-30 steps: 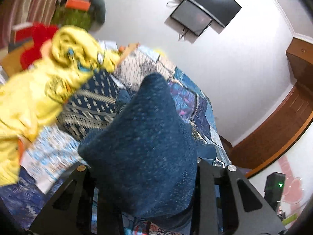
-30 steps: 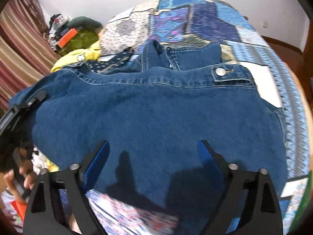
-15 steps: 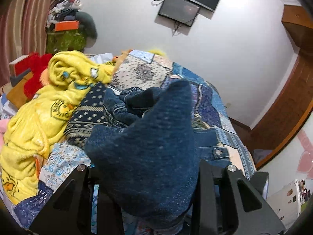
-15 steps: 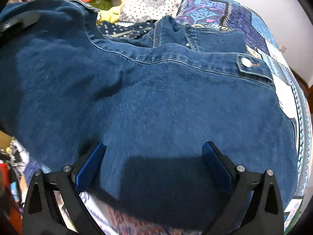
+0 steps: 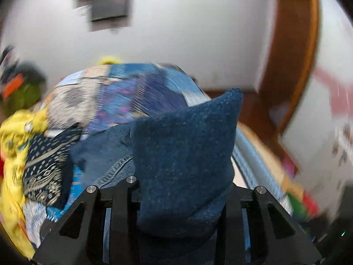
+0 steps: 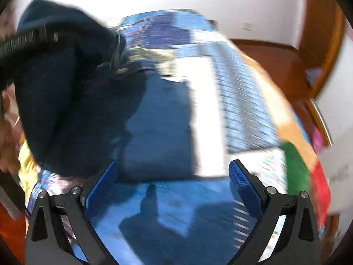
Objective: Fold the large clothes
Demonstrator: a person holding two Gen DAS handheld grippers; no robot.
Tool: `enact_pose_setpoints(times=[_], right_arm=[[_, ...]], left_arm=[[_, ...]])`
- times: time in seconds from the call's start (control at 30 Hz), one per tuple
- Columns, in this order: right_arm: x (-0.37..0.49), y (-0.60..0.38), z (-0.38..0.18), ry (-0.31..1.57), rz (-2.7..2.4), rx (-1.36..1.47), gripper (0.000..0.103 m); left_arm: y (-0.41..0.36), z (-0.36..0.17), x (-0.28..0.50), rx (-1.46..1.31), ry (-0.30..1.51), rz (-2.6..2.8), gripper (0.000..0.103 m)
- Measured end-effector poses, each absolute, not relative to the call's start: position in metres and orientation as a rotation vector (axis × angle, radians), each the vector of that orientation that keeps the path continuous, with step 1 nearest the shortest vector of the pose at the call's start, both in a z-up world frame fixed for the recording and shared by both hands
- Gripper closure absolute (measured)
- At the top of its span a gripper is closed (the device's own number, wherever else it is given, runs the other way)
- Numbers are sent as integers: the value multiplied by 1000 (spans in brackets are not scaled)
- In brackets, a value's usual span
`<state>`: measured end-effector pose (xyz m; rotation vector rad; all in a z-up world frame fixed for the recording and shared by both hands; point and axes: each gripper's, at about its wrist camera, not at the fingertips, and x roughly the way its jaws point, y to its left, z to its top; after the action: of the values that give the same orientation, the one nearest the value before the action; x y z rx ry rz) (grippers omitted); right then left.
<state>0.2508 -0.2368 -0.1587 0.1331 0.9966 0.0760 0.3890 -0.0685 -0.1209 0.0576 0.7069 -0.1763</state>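
Left gripper (image 5: pixel 181 190) clamping a bunched fold of the denim garment (image 5: pixel 183 154); right gripper (image 6: pixel 172 176) hanging with its jaws apart, gripping nothing.

The denim is standing up in a peak between the left fingers, the rest of it trailing down to the left onto the patchwork bedspread (image 5: pixel 136 101); in the right wrist view the lifted denim is hanging as a dark mass at upper left, with more of it lying flat on the bed ahead of the blue pads (image 6: pixel 242 181); a dark patterned cloth (image 5: pixel 44 163) and a yellow garment (image 5: pixel 13 150) are lying beside the denim on the left; both views are blurring; a wall screen (image 5: pixel 110 2) is showing above the bed.
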Motion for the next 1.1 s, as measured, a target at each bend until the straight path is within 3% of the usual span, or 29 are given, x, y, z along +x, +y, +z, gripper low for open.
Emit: enact_pose_setpoints(times=[0.13, 0.3, 0.47, 0.63, 0.87, 1.1], right_arm=[[235, -282, -161, 1010, -21, 207, 3], [225, -311, -168, 1030, -93, 252, 3], [221, -323, -171, 1039, -109, 286, 3], [218, -318, -156, 999, -93, 266, 3], [230, -291, -128, 921, -9, 226, 3], [260, -236, -113, 871, 182, 161, 3]], left_arm=[[-130, -178, 368, 347, 783, -228, 72], [-156, -205, 335, 537, 779, -295, 71], [-149, -199, 334, 485, 832, -315, 65], [-128, -172, 322, 254, 904, -467, 10], [-65, -130, 297, 159, 811, -312, 8], [11, -133, 304, 123, 817, -66, 2]])
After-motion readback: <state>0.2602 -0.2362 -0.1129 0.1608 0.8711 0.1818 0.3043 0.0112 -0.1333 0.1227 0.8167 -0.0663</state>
